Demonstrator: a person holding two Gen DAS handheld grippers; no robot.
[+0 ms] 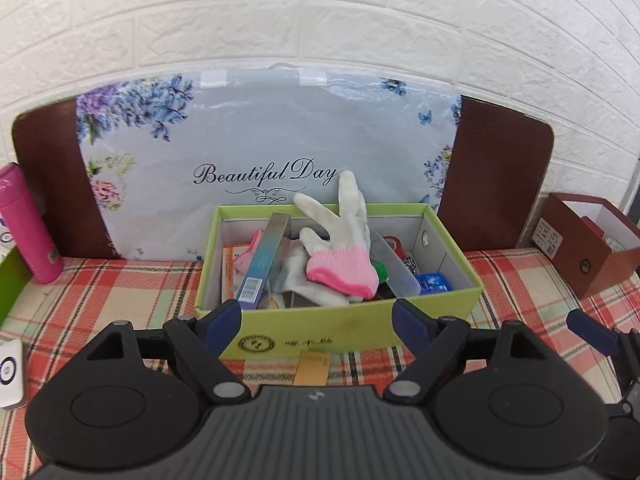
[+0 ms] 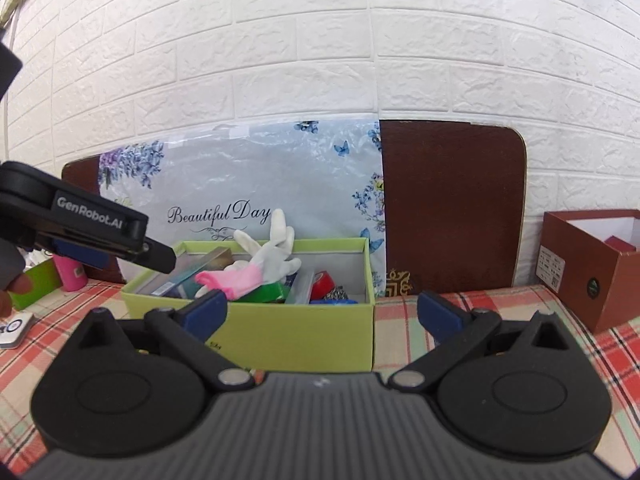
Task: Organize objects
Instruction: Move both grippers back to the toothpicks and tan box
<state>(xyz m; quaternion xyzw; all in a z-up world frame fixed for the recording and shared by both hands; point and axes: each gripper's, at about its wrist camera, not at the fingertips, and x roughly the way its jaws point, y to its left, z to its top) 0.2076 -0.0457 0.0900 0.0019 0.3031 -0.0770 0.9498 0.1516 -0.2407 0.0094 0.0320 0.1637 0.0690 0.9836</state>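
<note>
both grippers wide, nothing held

my left gripper (image 1: 316,314) stands spread, pads bare, in front of the green box (image 1: 344,336). my right gripper (image 2: 322,312) gapes as wide, empty, over the box's right corner. inside the box, a white glove with a pink cuff (image 1: 340,248) lies on top of the clutter, fingers up. a brown box (image 2: 592,264) sits well apart on the plaid cloth (image 2: 404,332).

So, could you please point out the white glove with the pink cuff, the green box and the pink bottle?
white glove (image 1: 340,220), left wrist view, on its palm.
green box (image 1: 352,326), left wrist view, on its near outer wall.
pink bottle (image 1: 28,228), left wrist view, on the middle of its body.
</note>
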